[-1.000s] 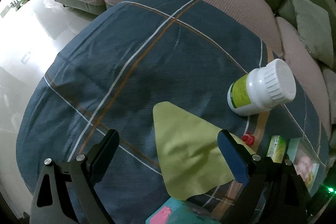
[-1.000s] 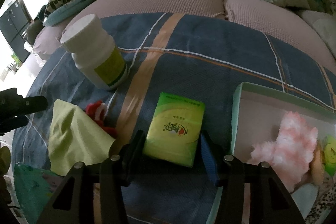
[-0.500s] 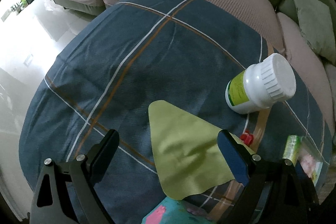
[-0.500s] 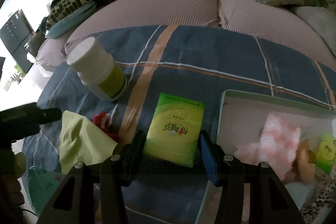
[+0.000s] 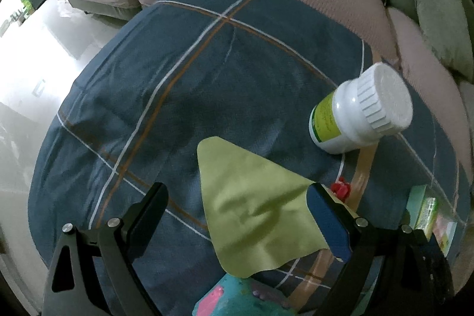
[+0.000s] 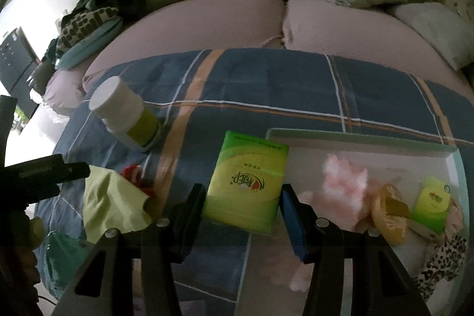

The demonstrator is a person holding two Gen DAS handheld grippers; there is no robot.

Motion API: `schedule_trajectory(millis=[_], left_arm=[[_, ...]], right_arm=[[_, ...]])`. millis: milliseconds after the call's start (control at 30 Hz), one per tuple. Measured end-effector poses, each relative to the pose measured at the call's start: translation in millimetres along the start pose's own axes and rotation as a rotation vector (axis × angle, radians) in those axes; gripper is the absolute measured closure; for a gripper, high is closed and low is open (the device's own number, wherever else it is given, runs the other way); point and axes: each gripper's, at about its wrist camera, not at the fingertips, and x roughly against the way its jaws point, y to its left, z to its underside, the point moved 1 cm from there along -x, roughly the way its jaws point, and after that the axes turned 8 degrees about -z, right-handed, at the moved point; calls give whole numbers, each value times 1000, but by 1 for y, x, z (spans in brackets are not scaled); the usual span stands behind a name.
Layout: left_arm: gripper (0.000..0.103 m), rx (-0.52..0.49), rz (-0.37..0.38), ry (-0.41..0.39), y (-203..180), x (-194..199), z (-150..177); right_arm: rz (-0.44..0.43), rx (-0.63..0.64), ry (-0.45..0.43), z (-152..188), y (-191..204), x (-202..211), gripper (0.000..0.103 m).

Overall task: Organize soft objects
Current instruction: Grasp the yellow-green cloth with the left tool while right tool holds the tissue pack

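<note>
My right gripper (image 6: pixel 242 197) is shut on a green tissue pack (image 6: pixel 247 182) and holds it above the blue plaid cover, just left of an open pale box (image 6: pixel 355 138). In the box lie a pink plush (image 6: pixel 343 179), an orange item (image 6: pixel 388 209), another green pack (image 6: pixel 432 197) and a leopard-print fabric (image 6: pixel 441 259). My left gripper (image 5: pixel 237 194) hangs open over a yellow-green cloth (image 5: pixel 254 209) that lies flat on the cover; the cloth (image 6: pixel 112 206) also shows in the right wrist view.
A white bottle (image 5: pixel 358 114) with a green label stands on the cover beyond the cloth. A small red item (image 5: pixel 340 190) lies beside the cloth's far corner. A teal and pink object (image 5: pixel 237 298) sits at the near edge. Sofa cushions (image 6: pixel 207 19) ring the back.
My right gripper has risen and shifted right with the tissue pack, bringing more of the box into view. The left gripper has hardly moved.
</note>
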Motion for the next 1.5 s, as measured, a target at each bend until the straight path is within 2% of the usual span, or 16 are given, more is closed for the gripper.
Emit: schedule_trajectory(millis=[100, 233, 400, 800, 933, 1167, 1400, 1500], left_arm=[[8, -25, 18, 32, -5, -7, -4], [8, -26, 104, 114, -10, -21, -10], [8, -25, 101, 126, -12, -19, -24], [8, -41, -2, 225, -34, -52, -47], [8, -85, -5, 250, -50, -59, -50], [8, -204, -95, 254, -72, -59, -49], [9, -270, -134, 280, -78, -60, -46], [26, -253, -98, 310, -77, -67, -39]], right_arm=[[1, -19, 0, -1, -5, 0, 49], [-5, -28, -2, -2, -6, -1, 49], [-14, -26, -8, -2, -4, 1, 49], [-16, -58, -24, -4, -14, 6, 49], [-21, -67, -29, -5, -17, 9, 49], [-34, -72, -35, -6, -18, 10, 49], [-43, -81, -44, -7, -21, 14, 49], [-44, -88, -46, -7, -22, 14, 49]])
